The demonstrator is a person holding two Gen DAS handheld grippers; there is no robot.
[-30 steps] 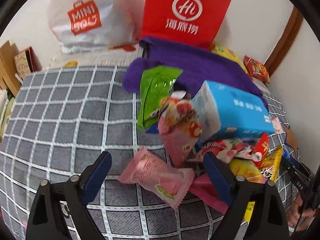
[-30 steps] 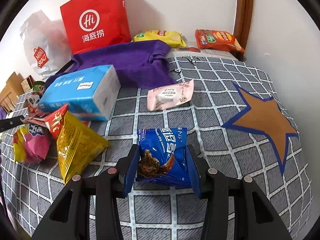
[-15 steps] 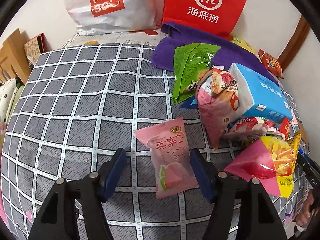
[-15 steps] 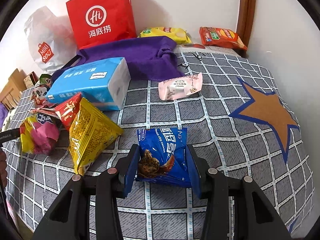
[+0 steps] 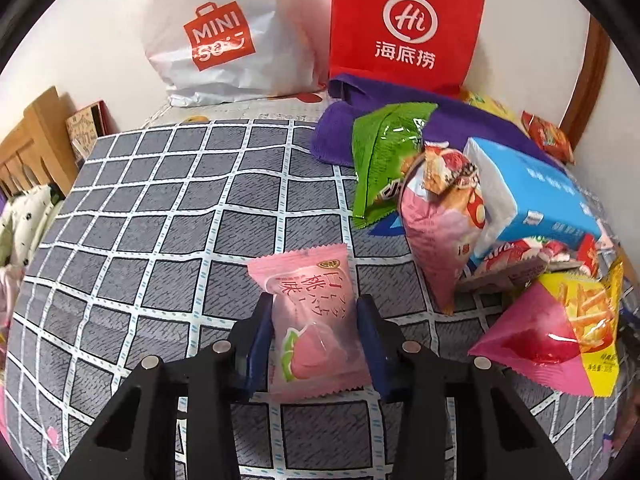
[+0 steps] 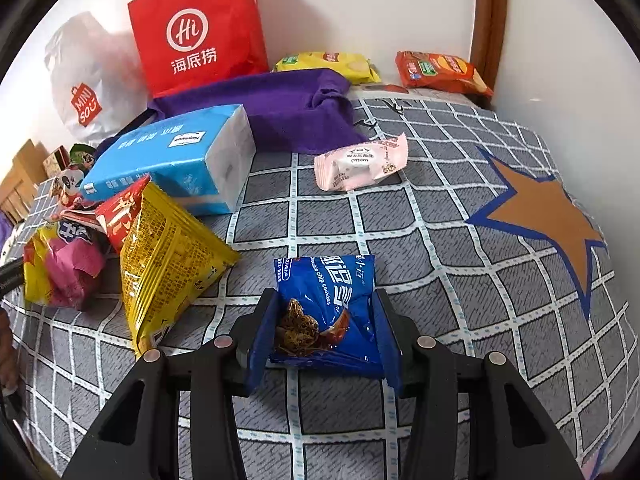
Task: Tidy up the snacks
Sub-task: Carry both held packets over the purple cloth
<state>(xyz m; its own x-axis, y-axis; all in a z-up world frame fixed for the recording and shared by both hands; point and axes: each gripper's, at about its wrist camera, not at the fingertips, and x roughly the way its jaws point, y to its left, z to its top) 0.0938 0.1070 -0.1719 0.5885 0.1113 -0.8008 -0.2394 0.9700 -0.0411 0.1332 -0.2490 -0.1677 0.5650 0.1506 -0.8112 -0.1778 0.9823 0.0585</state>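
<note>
A grey bedspread (image 5: 160, 208) with a white grid covers the surface, which runs back to a pale wall. At the far left a white MINISO bag (image 5: 224, 36) leans on that wall, and just right of it stands a red paper bag (image 5: 404, 28) with a purple cloth (image 6: 280, 108) spread at its foot. In the near middle of the left wrist view the left gripper (image 5: 316, 344) has just been closing its jaws, and its blue pads now press both sides of a pink peach snack packet (image 5: 312, 320) that lies on the bedspread. To the right of that packet is a heap: a green snack bag (image 5: 384, 160) at the far side, a tall pink snack bag (image 5: 436, 232) leaning on a blue tissue pack (image 5: 536, 196), and a pink and yellow chip bag (image 5: 560, 332) nearest. In the right wrist view a yellow snack bag (image 6: 168, 268) lies at the near edge of the heap, just left of the right gripper (image 6: 324, 332), which pinches a blue cookie packet (image 6: 328, 308) between its pads. Farther off, a pale pink packet (image 6: 360, 164) lies alone beside the cloth. Against the far wall sit a yellow chip packet (image 6: 328, 66) and an orange chip packet (image 6: 440, 72). At the right, a brown star (image 6: 544, 208) edged in blue marks the bedspread.
</note>
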